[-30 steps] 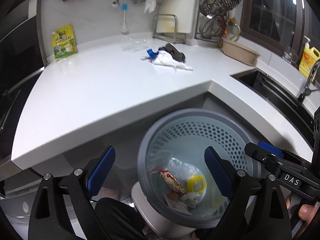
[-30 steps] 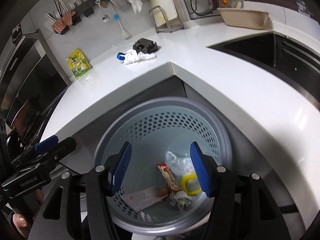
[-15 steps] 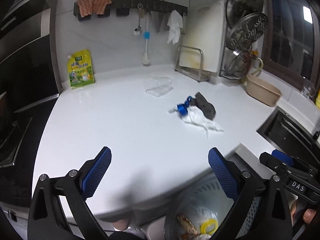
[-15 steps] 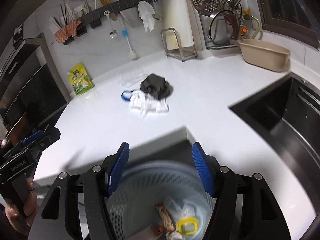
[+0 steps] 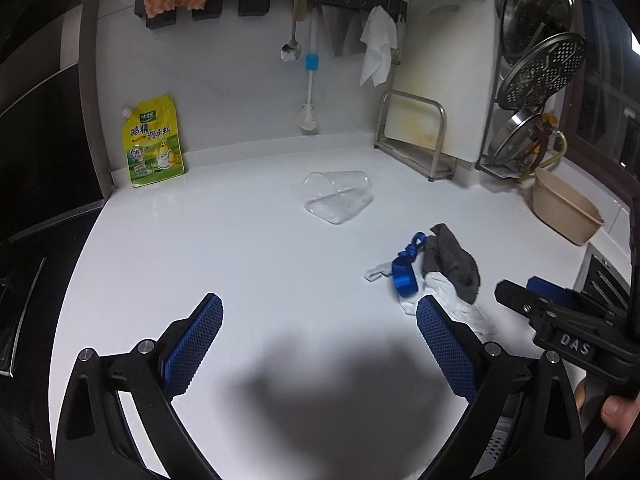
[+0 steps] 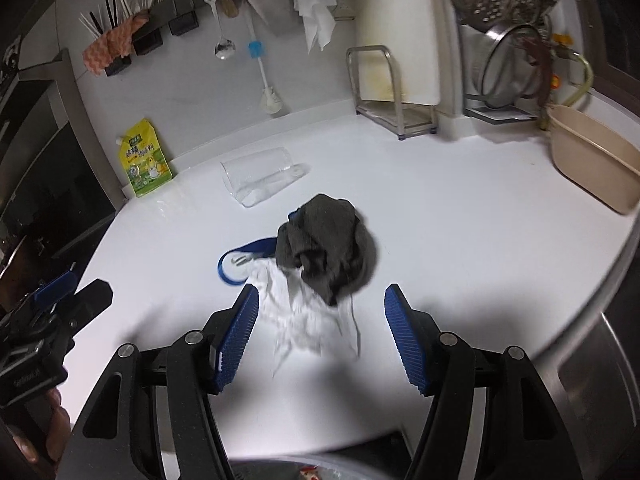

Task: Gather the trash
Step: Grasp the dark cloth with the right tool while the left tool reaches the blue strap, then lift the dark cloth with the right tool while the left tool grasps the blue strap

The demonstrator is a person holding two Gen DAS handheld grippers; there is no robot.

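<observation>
Trash lay on the white counter (image 5: 248, 256): a dark grey cloth (image 6: 326, 248) heaped on a white crumpled tissue (image 6: 304, 312), a blue strap (image 6: 240, 258) touching both, and a clear plastic cup (image 5: 336, 196) on its side nearby. Right gripper (image 6: 322, 334), fingers spread and empty, hovered just before the cloth; left gripper (image 5: 318, 344), likewise spread, hovered over bare counter beside the pile
</observation>
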